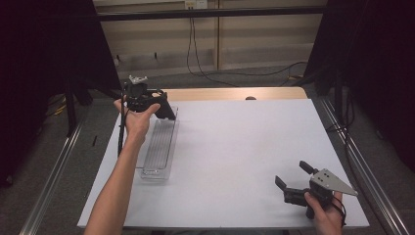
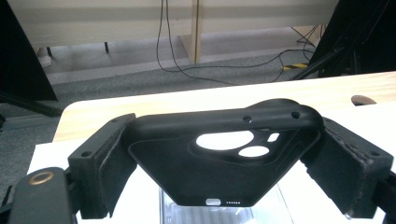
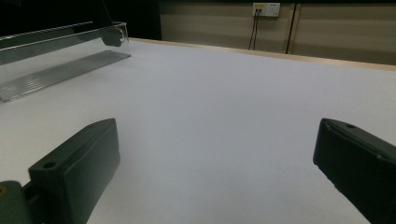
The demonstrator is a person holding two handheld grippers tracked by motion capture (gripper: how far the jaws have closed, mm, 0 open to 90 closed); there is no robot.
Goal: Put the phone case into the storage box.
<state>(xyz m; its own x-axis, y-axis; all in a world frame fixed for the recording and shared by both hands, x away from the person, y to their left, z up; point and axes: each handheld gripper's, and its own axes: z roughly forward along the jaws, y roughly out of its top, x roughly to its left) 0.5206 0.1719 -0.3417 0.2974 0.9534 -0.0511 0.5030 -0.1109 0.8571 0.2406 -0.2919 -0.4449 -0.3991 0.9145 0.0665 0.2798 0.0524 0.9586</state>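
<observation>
Two handheld grippers work over a white table (image 1: 235, 161). Clamped between the jaws of the left gripper (image 2: 224, 161) is a black phone case (image 2: 224, 154), held above the far end of a clear plastic tray (image 1: 159, 147) lying just below it. Well apart, near the table's front edge, the right gripper (image 1: 289, 180) rests with jaws spread wide and nothing between them. Pinched only by its sides, the soft case could flex and slip out, missing the narrow tray.

- 1 black phone case (image 2: 219, 154), clamped in left hand-held gripper (image 1: 147, 100)
- 1 clear tray (image 1: 159, 147) below it
- 2 hand-held grippers; right hand-held gripper (image 1: 289, 177) empty
- 1 desk (image 1: 235, 147)
</observation>
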